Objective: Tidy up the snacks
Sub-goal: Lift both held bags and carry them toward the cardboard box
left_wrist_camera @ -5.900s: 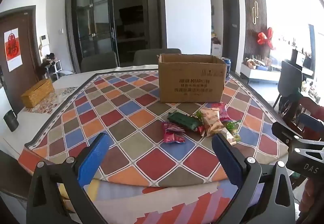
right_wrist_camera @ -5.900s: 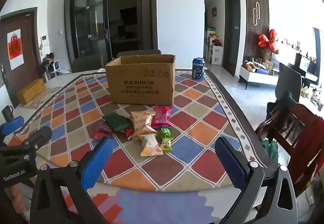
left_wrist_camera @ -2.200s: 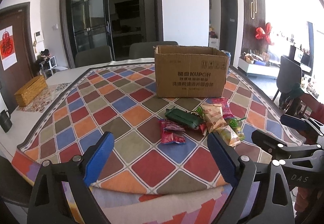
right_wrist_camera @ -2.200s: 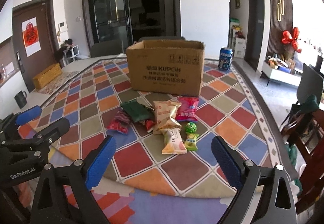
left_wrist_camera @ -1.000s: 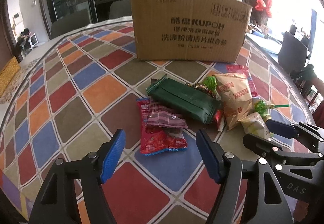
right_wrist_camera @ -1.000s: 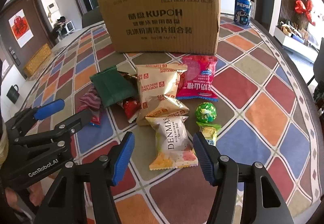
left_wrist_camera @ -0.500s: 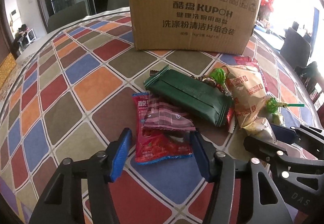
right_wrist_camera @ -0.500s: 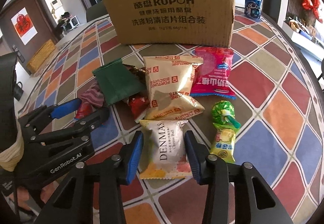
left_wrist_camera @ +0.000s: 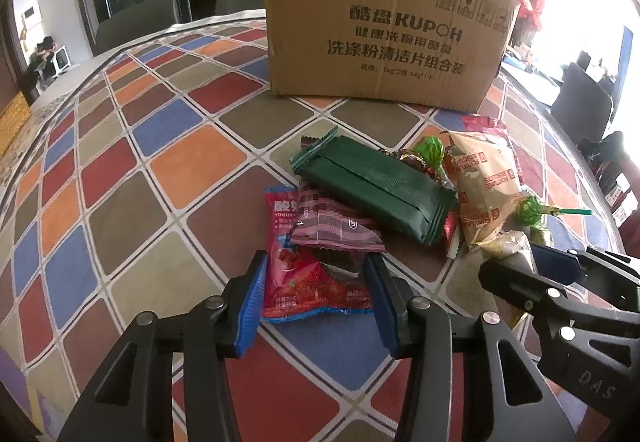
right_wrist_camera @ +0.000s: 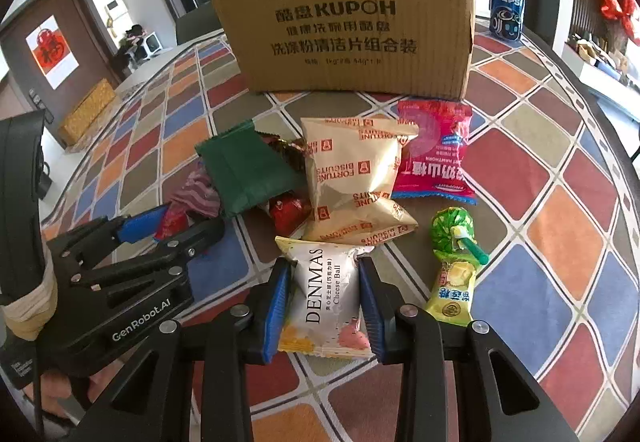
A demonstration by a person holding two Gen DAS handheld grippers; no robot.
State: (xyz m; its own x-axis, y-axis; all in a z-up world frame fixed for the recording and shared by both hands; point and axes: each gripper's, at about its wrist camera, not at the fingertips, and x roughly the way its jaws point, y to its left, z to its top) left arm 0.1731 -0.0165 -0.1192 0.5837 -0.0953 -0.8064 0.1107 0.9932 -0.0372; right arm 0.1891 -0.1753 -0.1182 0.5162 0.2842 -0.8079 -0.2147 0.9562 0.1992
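- The left hand-held gripper (left_wrist_camera: 316, 298) straddles the near end of a red yogurt snack packet (left_wrist_camera: 308, 282); its jaws are closing, and the blue pads sit right at the packet's edges, though whether they press on it yet cannot be told.
- A maroon striped wrapper (left_wrist_camera: 332, 226) lies across that red packet, and a dark green packet (left_wrist_camera: 372, 186) lies just behind it.
- The right hand-held gripper (right_wrist_camera: 324, 306) has a white Denmas cheese ball packet (right_wrist_camera: 326, 302) between its closing jaws, pads at the packet's two sides; real pressure is not clear.
- Just beside this packet on the right lie a yellow-green packet (right_wrist_camera: 452, 294) and a green lollipop (right_wrist_camera: 452, 228).
- A gold biscuit packet (right_wrist_camera: 352, 178) and a pink packet (right_wrist_camera: 434, 150) lie behind, near the cardboard box (right_wrist_camera: 348, 14).
- Everything rests on the tabletop (right_wrist_camera: 568, 234) with its coloured diamond cloth; a blue soda can (right_wrist_camera: 506, 12) stands beside the box.
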